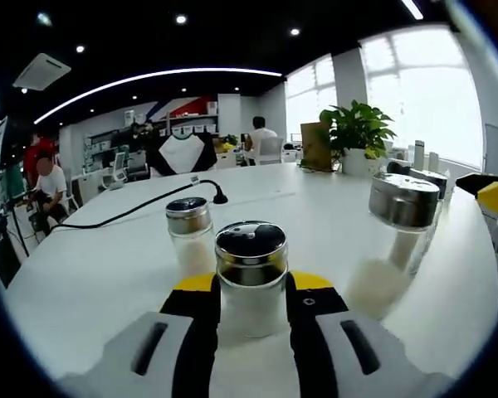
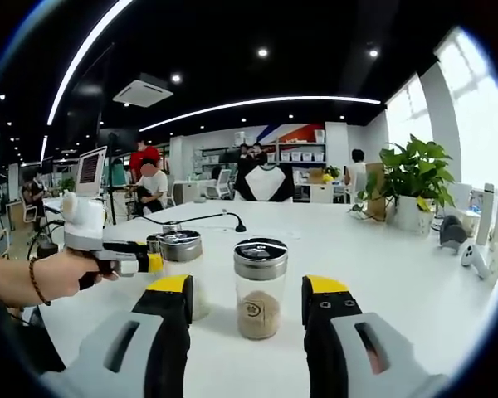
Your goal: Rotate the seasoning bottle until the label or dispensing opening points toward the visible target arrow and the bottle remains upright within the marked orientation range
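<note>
I am holding the left gripper around a bottle of white powder, its fingers clamped on the glass sides; the bottle is standing upright on the white table. A second shaker is sitting just behind it, a third off to the right. My right gripper is hovering with fingers apart either side of a brown-spice jar, not touching it. A hand is showing at left.
</note>
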Demonstrator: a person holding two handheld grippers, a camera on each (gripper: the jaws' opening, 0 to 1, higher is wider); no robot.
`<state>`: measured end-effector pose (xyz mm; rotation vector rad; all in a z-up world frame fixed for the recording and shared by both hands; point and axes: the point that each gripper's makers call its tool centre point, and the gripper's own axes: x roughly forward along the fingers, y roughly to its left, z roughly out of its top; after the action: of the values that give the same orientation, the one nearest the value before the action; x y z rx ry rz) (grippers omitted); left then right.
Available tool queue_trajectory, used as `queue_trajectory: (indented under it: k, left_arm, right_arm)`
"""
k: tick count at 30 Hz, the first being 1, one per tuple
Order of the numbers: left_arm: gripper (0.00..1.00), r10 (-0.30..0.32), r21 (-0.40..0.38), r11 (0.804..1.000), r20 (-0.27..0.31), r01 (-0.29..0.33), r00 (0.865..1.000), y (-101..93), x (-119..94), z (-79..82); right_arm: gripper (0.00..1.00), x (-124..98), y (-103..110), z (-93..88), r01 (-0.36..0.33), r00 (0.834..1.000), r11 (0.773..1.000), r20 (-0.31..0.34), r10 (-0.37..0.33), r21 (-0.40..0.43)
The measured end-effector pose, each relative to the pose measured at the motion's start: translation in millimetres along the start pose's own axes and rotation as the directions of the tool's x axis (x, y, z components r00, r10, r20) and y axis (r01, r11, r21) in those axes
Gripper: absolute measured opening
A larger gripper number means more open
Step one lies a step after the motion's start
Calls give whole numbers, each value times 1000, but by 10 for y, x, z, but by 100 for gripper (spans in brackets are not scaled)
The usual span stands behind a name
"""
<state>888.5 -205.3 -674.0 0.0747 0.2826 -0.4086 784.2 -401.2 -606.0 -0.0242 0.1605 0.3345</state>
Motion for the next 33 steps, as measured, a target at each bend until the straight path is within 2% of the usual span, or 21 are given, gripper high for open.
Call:
queue_trajectory:
  k: [6, 13, 14, 17, 18, 20, 22, 28, 33]
  left_arm:
    - [32, -5, -6, 1000, -5, 5, 1000, 16, -170, -53]
    - [32, -13, -4, 1000, -4, 13, 1000, 13, -274, -102]
    - [32, -16, -6, 1000, -6, 16, 1000, 11, -291, -109]
    - [32, -24, -1, 1000, -7, 24, 1000, 8, -323, -122]
    - [32, -27, -1, 1000, -9, 27, 1000, 14, -325, -126]
    - [32, -33, -1, 999, -5, 33, 999, 12, -330, -130]
    - [32, -39, 1, 999, -1, 39, 999, 13, -338, -131]
    - [32, -63, 10, 998, 4, 63, 998, 25, -325, -121]
    - [32, -72, 7, 997, 6, 72, 997, 26, -330, -117]
  right_arm:
    - [53, 4, 37, -57, -9, 1000, 1000, -22, 9, 1]
    - [61, -9, 215, -186, -77, 995, 997, -57, 78, 15]
    - [61, -17, 284, -227, -109, 992, 994, -71, 109, 5]
    - [63, -26, 375, -281, -144, 986, 990, -80, 144, 7]
    - [64, -33, 444, -284, -180, 981, 984, -70, 181, 18]
    - [66, -35, 464, -245, -193, 981, 981, -29, 192, -21]
    - [65, -59, 489, -283, -207, 977, 978, -45, 206, -19]
    - [77, -83, 597, -416, -292, 952, 956, -114, 285, -41]
    - [77, -76, 654, -447, -328, 937, 944, -142, 319, -38]
